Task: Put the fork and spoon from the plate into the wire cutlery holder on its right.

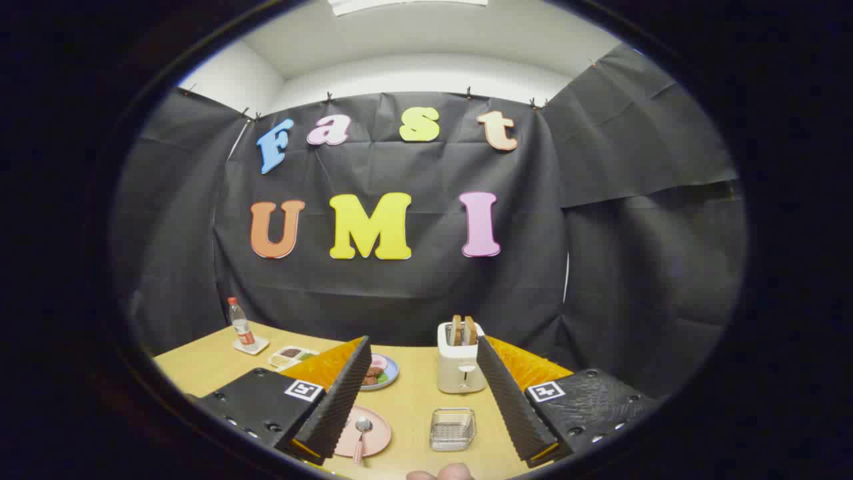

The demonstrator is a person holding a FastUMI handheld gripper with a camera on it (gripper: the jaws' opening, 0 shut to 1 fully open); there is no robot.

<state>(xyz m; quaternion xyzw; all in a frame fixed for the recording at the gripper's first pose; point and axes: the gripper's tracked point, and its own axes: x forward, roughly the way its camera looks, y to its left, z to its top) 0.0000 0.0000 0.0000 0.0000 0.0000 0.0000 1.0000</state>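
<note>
Bottle point(240, 325) first, far off on the left of the worktop point(413, 407), standing on a small mat. Next to it sits a little tray of food point(290, 357). Then comes a plate with food point(381, 371), partly hidden behind the left finger.

The gripper point(420, 393) hangs above the worktop with its fingers wide apart. They hold nothing.

Close by, near the left finger, lies the pink plate point(370, 432). The spoon point(360, 435) rests on it, bowl end away from the gripper. The left finger covers part of the plate, so I cannot see the fork.

To the right of the plate, between the fingers and low down, sits the wire cutlery holder point(452, 429). It looks empty. Behind it stands the toaster point(460, 365) with two slices of bread sticking up. A bit of a person's hand point(441, 473) shows just below the holder.

Nothing looks moved yet, so the job is at its start.

What could go wrong? The spoon lies flat and is thin, so the fingers may slip off it or push the plate away. The holder is small and light, so a bump could tip it. A spoon let go too soon could land on the worktop.
</note>
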